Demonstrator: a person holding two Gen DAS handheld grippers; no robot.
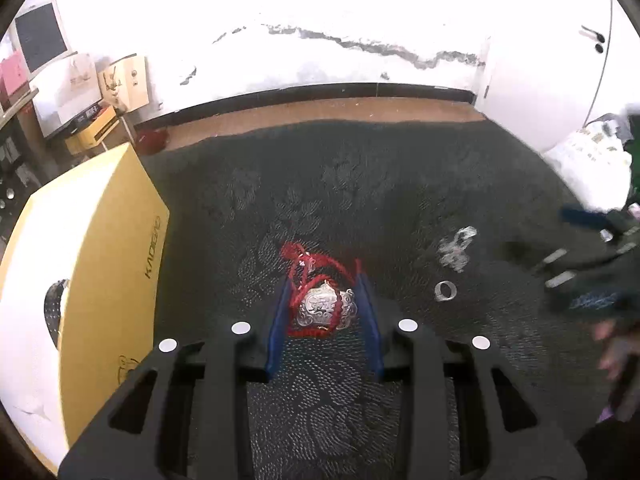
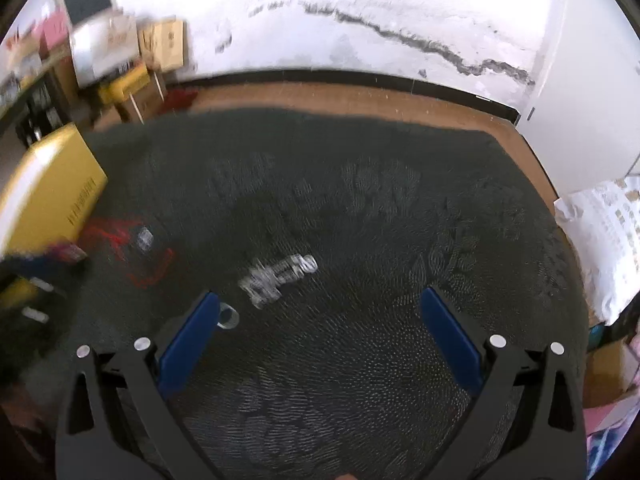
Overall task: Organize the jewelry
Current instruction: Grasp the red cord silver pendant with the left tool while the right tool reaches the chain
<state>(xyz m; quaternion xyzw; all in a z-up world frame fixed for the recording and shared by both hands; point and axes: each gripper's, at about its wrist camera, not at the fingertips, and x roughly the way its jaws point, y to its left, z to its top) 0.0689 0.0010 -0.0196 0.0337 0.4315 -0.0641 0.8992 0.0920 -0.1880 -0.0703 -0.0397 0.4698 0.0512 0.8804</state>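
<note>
Barely begun: left claw (image 1: 325, 304) pinching silver pendant (image 1: 326, 307) on red cord (image 1: 301, 261), right claw (image 2: 320, 312) spread, ring (image 2: 229, 317) and clear bracelet (image 2: 276, 274) loose mid-frame on desk (image 2: 360, 208).

One word can be read: dark letters running up the side of the yellow box (image 1: 120, 248), left of the left gripper's fingers (image 1: 282, 312), spell roughly "KADEPO", though the last letters are unsure. In the right wrist view the same box (image 2: 60, 200) shows only a blurred, unreadable dark line of print.
</note>
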